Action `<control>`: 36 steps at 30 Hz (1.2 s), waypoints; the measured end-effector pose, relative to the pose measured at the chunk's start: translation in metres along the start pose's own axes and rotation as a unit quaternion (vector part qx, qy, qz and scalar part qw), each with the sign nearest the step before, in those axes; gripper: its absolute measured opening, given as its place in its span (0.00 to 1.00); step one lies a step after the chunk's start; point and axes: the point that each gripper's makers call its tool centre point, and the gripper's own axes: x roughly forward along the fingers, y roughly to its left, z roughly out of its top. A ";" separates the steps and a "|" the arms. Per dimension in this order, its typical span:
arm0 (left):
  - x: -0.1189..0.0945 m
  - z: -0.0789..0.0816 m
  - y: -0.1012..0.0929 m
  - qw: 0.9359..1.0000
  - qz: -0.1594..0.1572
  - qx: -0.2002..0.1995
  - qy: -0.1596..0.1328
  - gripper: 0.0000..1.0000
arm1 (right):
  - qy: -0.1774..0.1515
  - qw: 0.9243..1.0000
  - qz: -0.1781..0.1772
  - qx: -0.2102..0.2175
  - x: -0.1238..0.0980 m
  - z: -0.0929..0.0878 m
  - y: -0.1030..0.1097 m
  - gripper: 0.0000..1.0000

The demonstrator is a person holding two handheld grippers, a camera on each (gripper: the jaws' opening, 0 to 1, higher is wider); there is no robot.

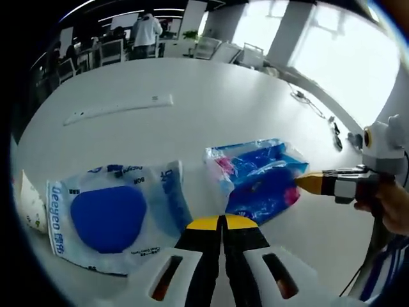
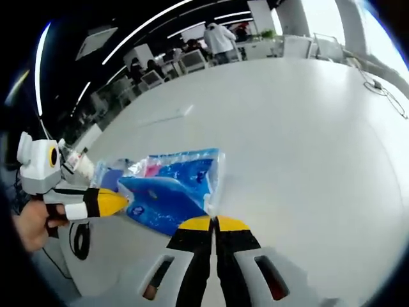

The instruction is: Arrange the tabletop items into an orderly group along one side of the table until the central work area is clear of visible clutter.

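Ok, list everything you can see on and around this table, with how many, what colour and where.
Round white table: one, white, under everything.
Clear plastic pack with blue oval pad: one, blue and clear, near edge, beside left gripper.
Crinkly blue plastic packet: one, blue with pink, mid-table, at both grippers' tips.
Long white strip: one, white, far side.
Dark cables: several, black, far edge.
People and chairs: background, beyond table.
Left gripper: yellow-tipped, jaws together.
Right gripper: yellow-tipped, jaws together on the packet's edge.

Glossy, crinkled clear plastic on the blue-filled transparent packet (image 1: 259, 181), catching light along its folds. The clear plastic pouch with a dark blue pad (image 1: 112, 216) looks smoother, and the white tabletop (image 1: 211, 109) is smooth with a soft sheen.
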 end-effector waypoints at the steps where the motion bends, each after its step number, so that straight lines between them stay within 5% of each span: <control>1: 0.000 0.000 0.000 1.000 -0.001 -0.001 0.001 0.00 | -0.002 1.000 0.000 0.001 0.000 0.001 0.000 0.00; 36: 0.006 -0.007 0.002 1.000 0.003 -0.020 0.007 0.00 | 0.017 1.000 -0.001 0.000 0.007 -0.007 -0.005 0.00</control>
